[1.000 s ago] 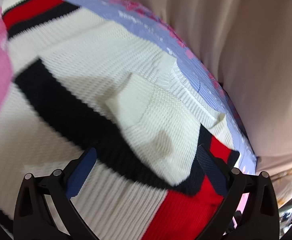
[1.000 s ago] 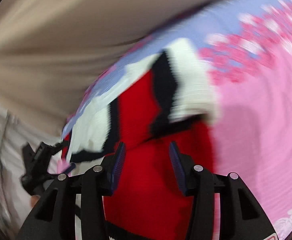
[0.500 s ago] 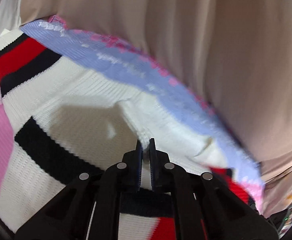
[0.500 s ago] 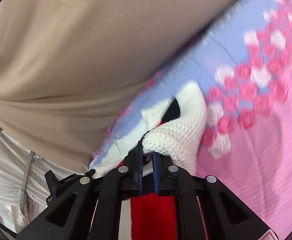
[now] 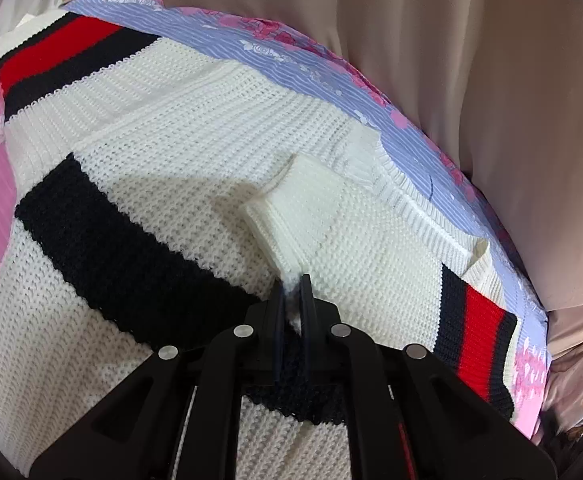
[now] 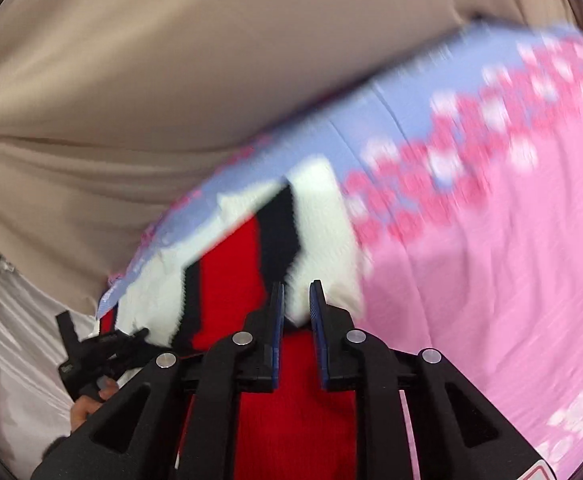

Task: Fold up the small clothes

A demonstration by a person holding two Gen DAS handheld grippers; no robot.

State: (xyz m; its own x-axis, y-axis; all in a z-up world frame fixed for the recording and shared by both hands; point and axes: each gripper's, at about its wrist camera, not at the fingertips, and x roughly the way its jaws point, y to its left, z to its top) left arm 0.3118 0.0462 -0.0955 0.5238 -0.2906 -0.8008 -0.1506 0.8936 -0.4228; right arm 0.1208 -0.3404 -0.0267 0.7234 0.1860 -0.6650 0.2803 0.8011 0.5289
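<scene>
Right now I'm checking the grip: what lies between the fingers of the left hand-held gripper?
A pinched fold of the white knit sweater, by the folded cuff, sits between the shut fingers of the left hand-held gripper. The left wrist view shows it.

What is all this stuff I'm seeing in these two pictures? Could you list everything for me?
knitted sweater: one, white with black and red stripes, spread on the bedsheet.
bedsheet: one, pink with a lilac floral border, under the sweater.
curtain: beige folds, behind the bed.
left gripper: one, black, shut on a pinch of sweater knit.
right gripper: one, black with blue pads, jaws opening, sweater fabric between them.
hand: one, holding the left gripper, lower left of the right wrist view.
</scene>
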